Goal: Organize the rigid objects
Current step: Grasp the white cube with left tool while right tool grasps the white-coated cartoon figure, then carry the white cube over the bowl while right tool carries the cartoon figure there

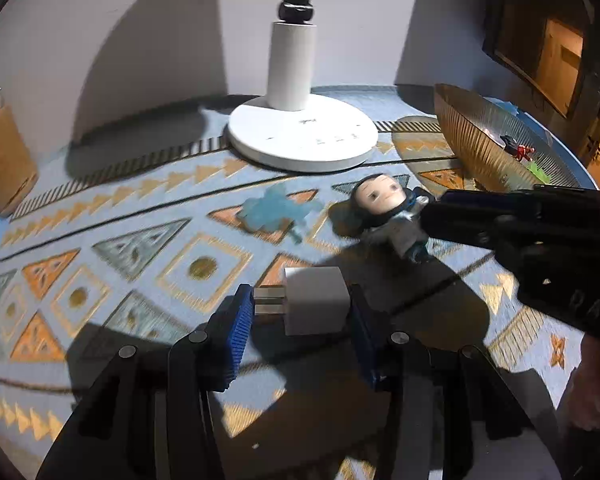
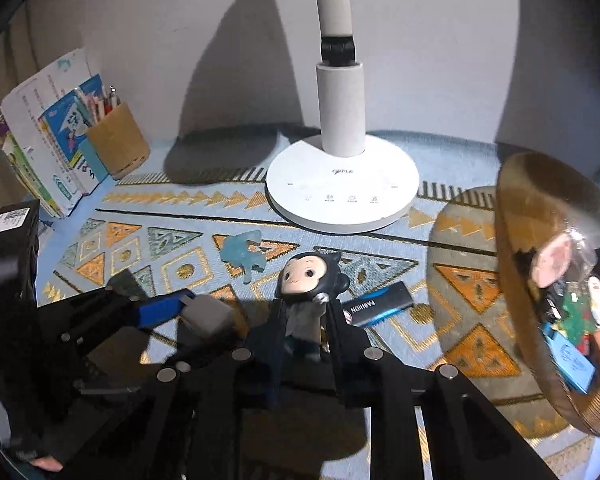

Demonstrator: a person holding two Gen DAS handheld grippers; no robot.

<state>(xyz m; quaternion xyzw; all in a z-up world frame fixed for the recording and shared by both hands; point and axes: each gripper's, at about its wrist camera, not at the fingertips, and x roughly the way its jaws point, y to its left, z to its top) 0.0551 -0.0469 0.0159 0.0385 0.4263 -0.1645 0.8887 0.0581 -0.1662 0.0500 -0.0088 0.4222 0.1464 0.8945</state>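
Bowl (image 2: 540,280) on the right is already filling up: small toys, a blue card, a pink disc and other bits sit inside the ribbed golden dish, so the sorting looks well under way, and both hands are busy with the next two pieces at once. The left tool (image 1: 300,312) has its blue pads either side of the white plug adapter (image 1: 316,300), prongs pointing left, jaws narrowed right onto it and, by the look of it, gripping. The right tool (image 2: 302,320) is pinched around the body of the dark-haired figurine (image 2: 306,280), whose big head sticks out beyond the tips (in the left view it seems to lie on its back on the cloth, though lifted or resting is hard to call). What remains on the worktop: a translucent blue figure (image 2: 244,254) lying near the middle, and a black-and-blue USB stick (image 2: 380,304) just beside the doll. So four items to go, I'd judge, two of them already in hand. The surface is a pale blue cloth (image 1: 140,240) with orange and gold triangles, flat and grippy-looking. A white desk lamp (image 2: 342,184) stands at the back against a plain wall, throwing hard shadows, with a pencil cup (image 2: 118,144) and books (image 2: 48,132) off to the left.
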